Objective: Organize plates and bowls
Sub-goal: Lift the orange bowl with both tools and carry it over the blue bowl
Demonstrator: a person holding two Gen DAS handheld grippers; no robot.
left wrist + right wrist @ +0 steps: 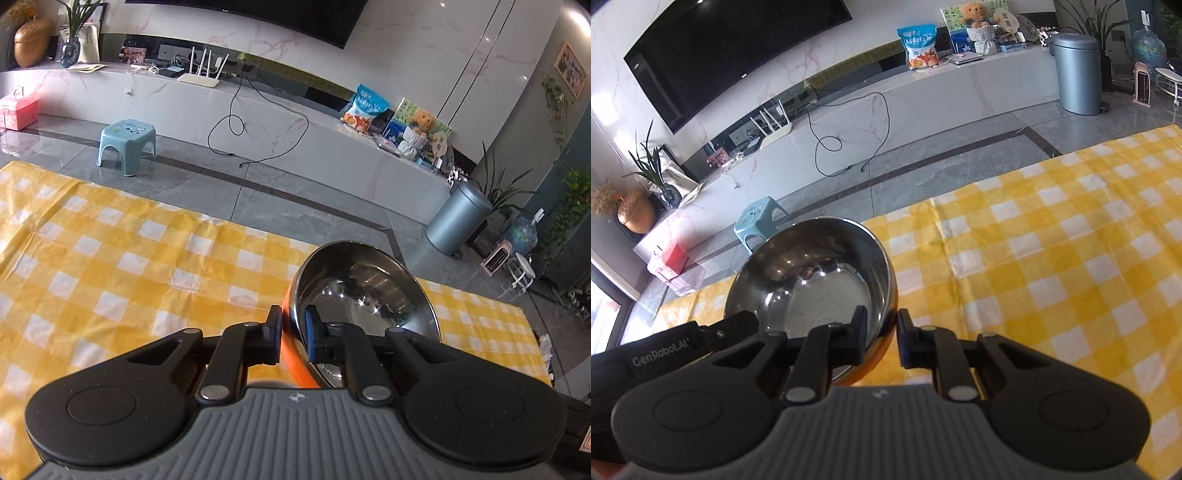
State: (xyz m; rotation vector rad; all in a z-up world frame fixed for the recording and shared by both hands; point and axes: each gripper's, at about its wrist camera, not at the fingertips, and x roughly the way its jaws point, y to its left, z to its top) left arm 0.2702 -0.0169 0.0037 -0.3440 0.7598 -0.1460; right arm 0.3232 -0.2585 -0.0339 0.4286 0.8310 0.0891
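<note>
Left gripper (293, 334): pinches the near rim of the steel bowl (364, 291), one pad on the orange outer wall, the other inside the shiny basin.
Right gripper (881, 338): pinches the rim of the same bowl (812, 277) at its other side, one finger (858, 332) inside, the other outside.
Bowl: steel inside, orange outside, empty, tilted; it is held between the two grippers over the counter, close to the counter's far edge; whether it touches the cloth I cannot tell.
Counter: covered by a yellow and white checked cloth (110, 266), creased, bare of other dishes in both views.
Beyond the far edge: grey tiled floor with a small blue stool (125, 146) and a grey bin (460, 221).
</note>
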